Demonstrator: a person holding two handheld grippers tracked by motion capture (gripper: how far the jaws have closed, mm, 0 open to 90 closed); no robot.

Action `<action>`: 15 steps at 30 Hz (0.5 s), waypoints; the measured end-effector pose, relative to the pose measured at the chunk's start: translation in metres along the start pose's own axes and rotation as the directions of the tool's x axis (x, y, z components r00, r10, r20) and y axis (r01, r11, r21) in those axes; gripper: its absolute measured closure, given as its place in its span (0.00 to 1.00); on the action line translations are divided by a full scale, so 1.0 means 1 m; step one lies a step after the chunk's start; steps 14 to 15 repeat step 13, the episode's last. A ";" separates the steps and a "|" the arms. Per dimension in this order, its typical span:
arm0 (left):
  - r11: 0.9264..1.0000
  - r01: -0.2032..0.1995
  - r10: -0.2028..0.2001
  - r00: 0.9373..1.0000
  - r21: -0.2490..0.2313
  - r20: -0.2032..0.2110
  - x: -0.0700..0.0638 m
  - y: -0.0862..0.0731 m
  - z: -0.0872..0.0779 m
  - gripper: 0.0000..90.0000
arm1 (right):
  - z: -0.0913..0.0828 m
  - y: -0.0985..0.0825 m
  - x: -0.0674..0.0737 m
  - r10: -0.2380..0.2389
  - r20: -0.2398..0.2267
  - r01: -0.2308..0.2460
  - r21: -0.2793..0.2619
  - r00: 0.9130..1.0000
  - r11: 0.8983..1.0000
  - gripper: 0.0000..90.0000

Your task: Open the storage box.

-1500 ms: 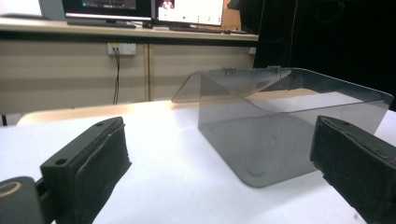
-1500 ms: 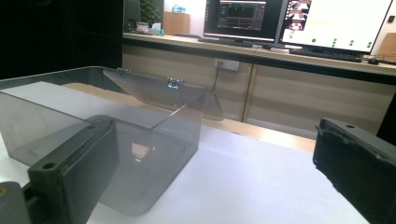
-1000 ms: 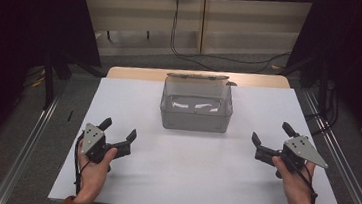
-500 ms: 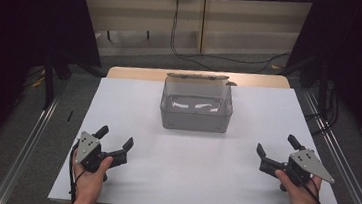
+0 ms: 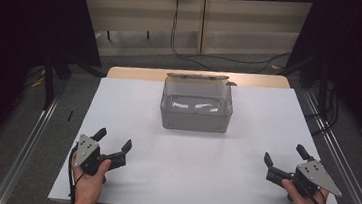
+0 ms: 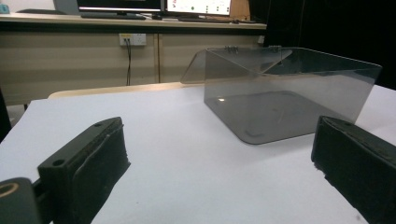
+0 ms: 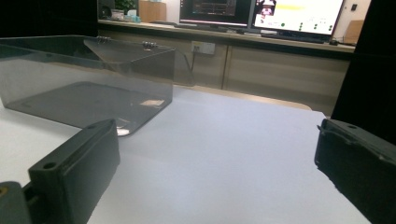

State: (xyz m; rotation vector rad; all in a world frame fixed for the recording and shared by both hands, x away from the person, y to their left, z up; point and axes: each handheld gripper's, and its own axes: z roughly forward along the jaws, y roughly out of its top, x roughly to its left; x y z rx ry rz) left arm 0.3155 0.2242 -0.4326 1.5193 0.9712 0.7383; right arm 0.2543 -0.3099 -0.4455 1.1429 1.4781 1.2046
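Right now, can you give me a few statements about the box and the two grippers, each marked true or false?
1. The clear box has its lid swung open at the back. True.
2. The left gripper is shut on the box. False: its jaws stand open, apart from the box.
3. The right gripper is open above the white table. True.
4. The box sits at the near edge between the hands. False: it sits toward the far side.

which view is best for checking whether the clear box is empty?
High view: it looks down into the box, showing its whole floor, with only pale glints visible. The left gripper view and right gripper view see it low from the side, through tinted walls.
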 end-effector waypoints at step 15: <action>0.999 0.023 -0.023 1.000 0.029 -0.001 0.001 -0.002 0.005 0.03 | 0.006 -0.001 0.002 0.014 -0.020 -0.014 -0.013 1.000 1.000 0.00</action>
